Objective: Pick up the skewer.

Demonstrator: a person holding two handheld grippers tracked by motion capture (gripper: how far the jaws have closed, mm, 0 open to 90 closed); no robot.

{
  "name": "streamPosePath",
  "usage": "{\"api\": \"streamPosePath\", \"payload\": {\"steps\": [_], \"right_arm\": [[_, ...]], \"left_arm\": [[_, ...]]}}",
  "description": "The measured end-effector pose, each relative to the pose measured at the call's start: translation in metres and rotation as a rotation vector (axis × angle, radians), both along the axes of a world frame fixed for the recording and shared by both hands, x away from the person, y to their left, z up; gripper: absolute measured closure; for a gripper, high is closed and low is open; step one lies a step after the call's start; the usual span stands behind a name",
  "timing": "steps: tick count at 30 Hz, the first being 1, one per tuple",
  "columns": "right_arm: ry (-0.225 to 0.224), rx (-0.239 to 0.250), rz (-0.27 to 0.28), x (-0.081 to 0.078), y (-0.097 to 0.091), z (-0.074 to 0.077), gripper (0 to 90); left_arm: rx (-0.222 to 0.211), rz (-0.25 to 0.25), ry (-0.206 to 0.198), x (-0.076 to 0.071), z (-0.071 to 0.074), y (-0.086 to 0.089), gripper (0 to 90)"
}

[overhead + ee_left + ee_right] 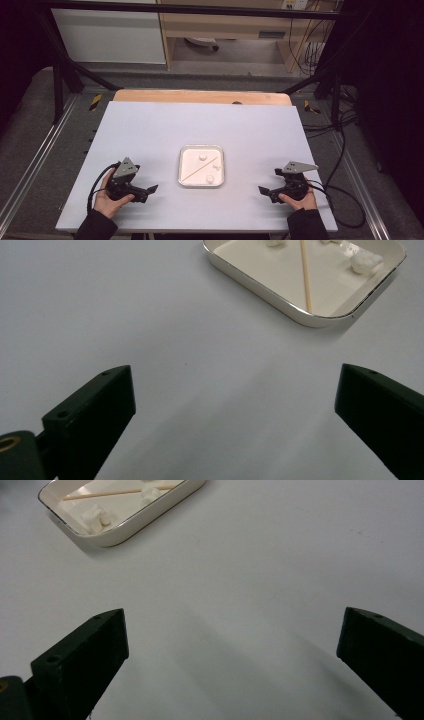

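High view: a white tray (201,149) sits mid-desk (150,130), holding a thin wooden stick (199,170) and three small white lumps (203,157). The left gripper (150,190) and right gripper (264,190) rest on the desk either side, well apart from it.

Left gripper view: jaws spread wide, empty; tray ahead.

Right gripper view: jaws spread wide, empty; tray far left.

Left tongs (150,190) jaws wide apart, right tongs (265,192) likewise, both hand-held low
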State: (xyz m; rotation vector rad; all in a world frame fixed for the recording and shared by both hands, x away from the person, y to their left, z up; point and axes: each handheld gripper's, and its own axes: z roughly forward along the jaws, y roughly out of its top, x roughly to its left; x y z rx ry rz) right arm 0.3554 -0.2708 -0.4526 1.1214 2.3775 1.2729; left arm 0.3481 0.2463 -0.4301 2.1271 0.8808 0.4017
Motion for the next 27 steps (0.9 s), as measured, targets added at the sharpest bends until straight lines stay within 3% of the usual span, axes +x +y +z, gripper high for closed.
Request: {"api": "streamPosePath", "payload": {"steps": [27], "right_arm": [[0.006,-0.002,0.000,0.000,0.001,0.000,0.8]], "left_arm": [[0.026,-0.038,0.002,0.011,0.016,-0.042,2.4]]}}
